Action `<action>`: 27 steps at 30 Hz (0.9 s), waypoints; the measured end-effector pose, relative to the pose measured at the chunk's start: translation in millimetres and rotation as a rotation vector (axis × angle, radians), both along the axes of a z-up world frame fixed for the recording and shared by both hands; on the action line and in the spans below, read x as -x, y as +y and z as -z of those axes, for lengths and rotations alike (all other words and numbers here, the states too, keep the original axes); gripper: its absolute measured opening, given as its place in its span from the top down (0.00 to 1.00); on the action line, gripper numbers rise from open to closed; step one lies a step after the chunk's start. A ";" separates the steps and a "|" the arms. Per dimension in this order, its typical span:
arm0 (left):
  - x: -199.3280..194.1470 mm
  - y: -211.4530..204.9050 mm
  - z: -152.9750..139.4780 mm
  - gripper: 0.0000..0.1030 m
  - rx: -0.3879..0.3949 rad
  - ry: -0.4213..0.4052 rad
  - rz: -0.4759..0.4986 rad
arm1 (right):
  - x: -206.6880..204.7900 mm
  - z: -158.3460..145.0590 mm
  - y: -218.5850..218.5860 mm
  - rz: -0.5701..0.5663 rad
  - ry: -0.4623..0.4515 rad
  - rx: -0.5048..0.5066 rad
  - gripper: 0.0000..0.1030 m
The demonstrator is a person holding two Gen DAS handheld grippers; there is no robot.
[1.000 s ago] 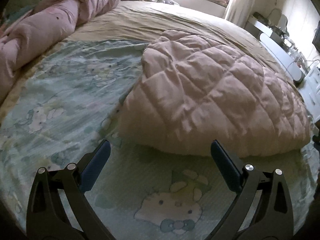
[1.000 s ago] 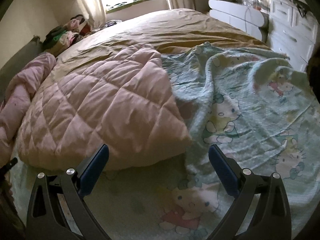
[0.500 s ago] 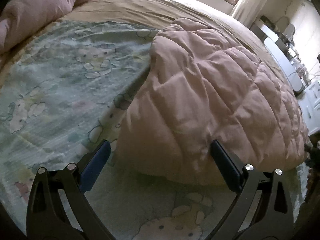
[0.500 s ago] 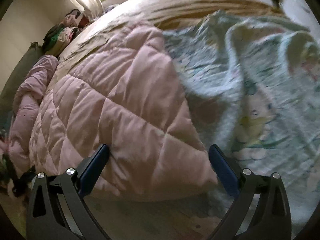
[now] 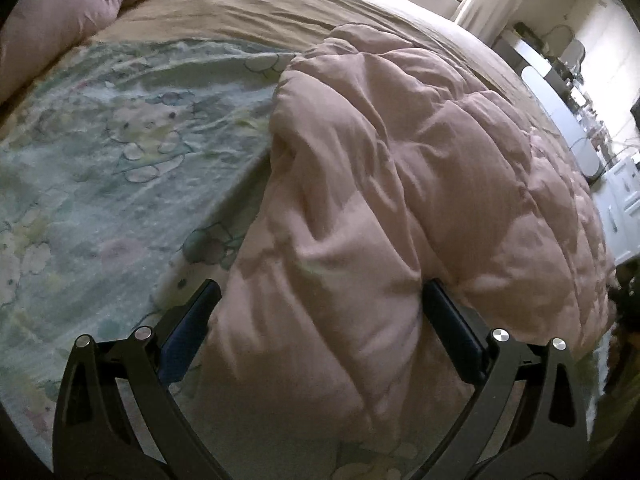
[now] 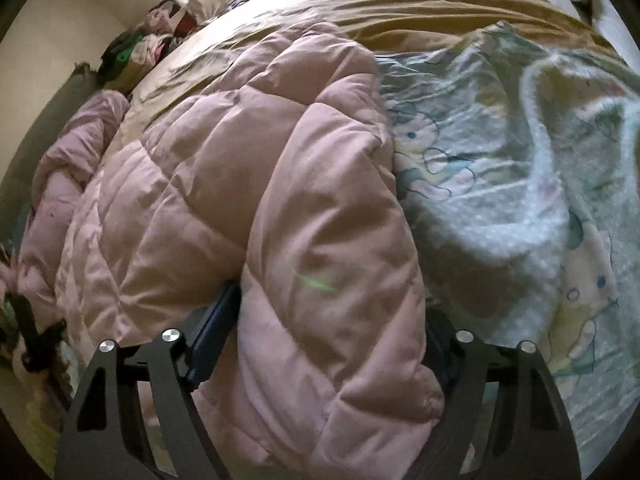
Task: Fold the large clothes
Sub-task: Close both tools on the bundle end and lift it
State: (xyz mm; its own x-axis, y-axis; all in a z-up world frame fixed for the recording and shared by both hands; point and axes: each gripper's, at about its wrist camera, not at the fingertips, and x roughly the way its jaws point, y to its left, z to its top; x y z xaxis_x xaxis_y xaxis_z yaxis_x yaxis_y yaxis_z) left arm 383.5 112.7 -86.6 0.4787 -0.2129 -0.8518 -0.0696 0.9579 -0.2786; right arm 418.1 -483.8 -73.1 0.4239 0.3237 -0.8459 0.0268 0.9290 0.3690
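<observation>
A puffy pink quilted comforter lies folded on a pale green cartoon-print blanket on the bed. My left gripper is open, its blue-padded fingers astride the comforter's near left corner. In the right wrist view the same comforter fills the middle. My right gripper is open, with the comforter's near right corner pushed between its fingers; the right finger is mostly hidden by the fabric.
A tan bedsheet covers the far bed. A rolled pink duvet lies at the left edge. White drawers and a desk stand right of the bed. A clothes pile sits by the window.
Both grippers have moved forward to the comforter's near edge. Its corners, which lay ahead of the fingers, now sit between the open fingers of each gripper.
</observation>
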 end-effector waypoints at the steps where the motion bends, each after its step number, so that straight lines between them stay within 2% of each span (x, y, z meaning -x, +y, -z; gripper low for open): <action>1: -2.5 1.5 2.3 0.08 0.020 0.001 -0.001 | -0.9 0.3 0.6 -0.003 0.004 -0.002 0.27; 4: -6.7 2.0 9.8 0.08 0.052 -0.009 0.002 | -1.0 -0.1 0.7 0.000 0.006 -0.006 0.28; 11: -12.5 -9.9 9.0 0.08 0.013 -0.044 0.004 | -0.8 5.1 -3.7 0.006 0.005 -0.035 0.27; 15: -15.3 -14.5 5.8 0.10 0.000 -0.044 0.009 | -3.7 2.2 3.0 0.006 0.012 0.007 0.30; 19: -19.0 -23.1 0.1 0.19 -0.005 -0.044 0.024 | -2.6 -3.6 12.3 0.002 0.001 0.051 0.39; 21: -22.1 -31.1 -4.8 0.28 -0.029 -0.046 0.043 | -2.1 -5.4 18.8 0.008 -0.012 0.077 0.43; 25: -23.5 -40.1 -9.6 0.39 -0.056 -0.040 0.076 | 4.2 -16.0 34.2 -0.015 -0.054 0.169 0.61; 27: -22.8 -38.8 -8.7 0.48 -0.044 -0.039 0.081 | 10.5 -24.0 44.5 -0.031 -0.081 0.222 0.65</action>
State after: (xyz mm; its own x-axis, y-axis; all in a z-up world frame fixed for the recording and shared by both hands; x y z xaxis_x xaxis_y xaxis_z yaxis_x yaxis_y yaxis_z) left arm 406.2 73.9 -78.0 0.4944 -0.2153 -0.8422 0.0188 0.9713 -0.2372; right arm 407.6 -439.2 -49.2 0.4861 0.1478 -0.8613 -0.0241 0.9875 0.1558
